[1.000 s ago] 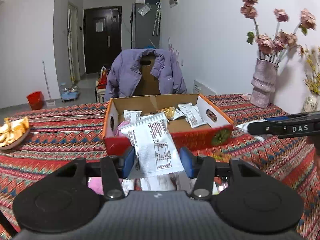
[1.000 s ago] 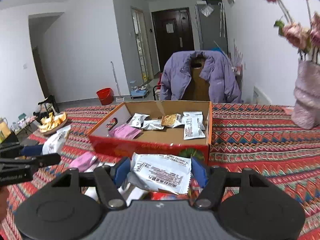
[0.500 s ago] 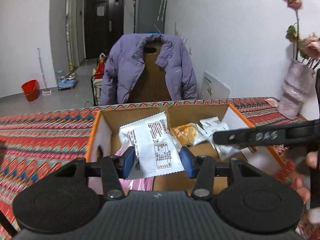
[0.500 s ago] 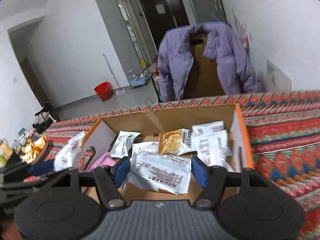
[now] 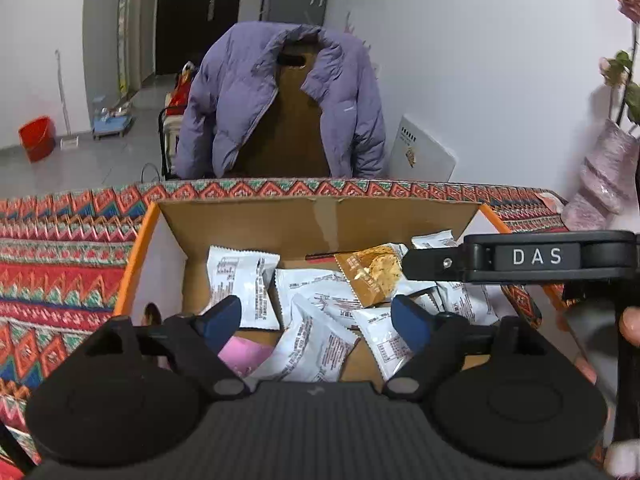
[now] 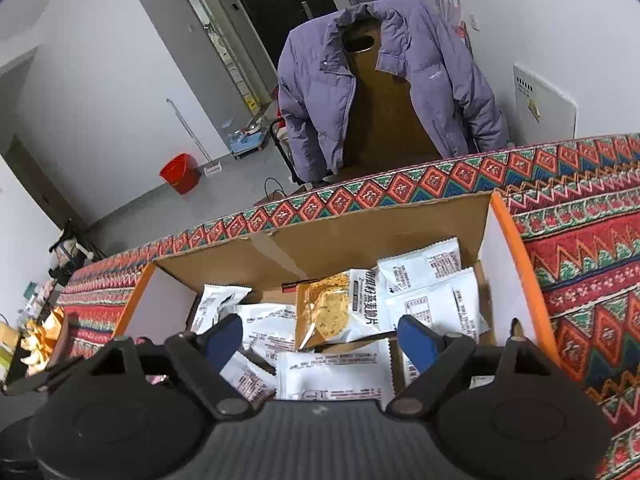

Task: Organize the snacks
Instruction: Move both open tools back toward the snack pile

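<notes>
An orange-rimmed cardboard box (image 5: 320,216) (image 6: 360,236) sits on the patterned tablecloth and holds several white snack packets, a clear-and-orange biscuit packet (image 5: 370,276) (image 6: 328,312) and a pink packet (image 5: 244,356). My left gripper (image 5: 316,320) is open over the box, and a white packet (image 5: 308,348) lies loose below it. My right gripper (image 6: 320,336) is open over the box with a white packet (image 6: 332,374) lying below it. The right gripper's side (image 5: 520,258) crosses the left wrist view at the right.
A chair with a purple jacket (image 5: 280,96) (image 6: 384,88) stands behind the table. A pink vase (image 5: 604,172) stands at the far right. A plate of orange peel (image 6: 40,340) sits at the left table edge. A red bucket (image 6: 180,172) is on the floor.
Both grippers moved forward over the box and opened. The white packets they held have dropped into the box.
</notes>
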The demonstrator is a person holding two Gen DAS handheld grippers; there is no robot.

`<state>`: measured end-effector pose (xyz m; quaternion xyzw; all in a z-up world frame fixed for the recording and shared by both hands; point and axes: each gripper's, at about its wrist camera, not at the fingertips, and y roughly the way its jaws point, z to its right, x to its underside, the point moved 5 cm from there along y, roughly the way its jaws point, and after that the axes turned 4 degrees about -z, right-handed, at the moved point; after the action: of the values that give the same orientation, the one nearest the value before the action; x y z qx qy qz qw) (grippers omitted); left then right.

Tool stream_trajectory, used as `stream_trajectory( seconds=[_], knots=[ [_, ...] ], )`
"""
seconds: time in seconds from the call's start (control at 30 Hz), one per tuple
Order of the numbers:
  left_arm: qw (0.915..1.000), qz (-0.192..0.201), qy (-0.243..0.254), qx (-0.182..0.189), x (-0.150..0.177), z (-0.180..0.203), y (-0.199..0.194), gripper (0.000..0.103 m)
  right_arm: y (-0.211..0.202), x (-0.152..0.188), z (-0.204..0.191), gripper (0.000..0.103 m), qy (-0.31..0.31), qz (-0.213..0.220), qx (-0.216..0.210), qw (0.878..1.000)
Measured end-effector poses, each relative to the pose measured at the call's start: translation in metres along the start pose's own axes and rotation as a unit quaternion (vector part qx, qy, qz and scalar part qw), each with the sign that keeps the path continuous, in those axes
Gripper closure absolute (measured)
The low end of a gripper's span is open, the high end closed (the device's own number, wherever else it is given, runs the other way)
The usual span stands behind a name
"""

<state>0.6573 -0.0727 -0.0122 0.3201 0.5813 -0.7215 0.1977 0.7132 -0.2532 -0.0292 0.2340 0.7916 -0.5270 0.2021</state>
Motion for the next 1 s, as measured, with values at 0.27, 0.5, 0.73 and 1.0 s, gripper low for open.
stream_trajectory(
  seconds=[0.27,0.5,0.73,1.0],
  knots=[
    [0.9995,0.009,0.017,-0.023,0.027,-0.010,-0.048,0.009,-0.052,0.021,0.010,0.015,-0.029,0.003,0.017,0.999],
    [0.9994,0.023,0.000,-0.025,0.069,-0.013,-0.114,0.005,-0.123,0.070,0.003,0.011,-0.062,0.042,0.029,0.997],
    [0.9974,0.062,0.017,-0.034,0.119,0.012,-0.186,0.003,-0.190,0.127,-0.013,0.011,-0.093,0.073,0.027,0.993],
    [0.9959,0.084,0.004,-0.033,0.181,0.032,-0.244,0.002,-0.245,0.198,-0.028,0.011,-0.112,0.122,0.007,0.986]
  ],
)
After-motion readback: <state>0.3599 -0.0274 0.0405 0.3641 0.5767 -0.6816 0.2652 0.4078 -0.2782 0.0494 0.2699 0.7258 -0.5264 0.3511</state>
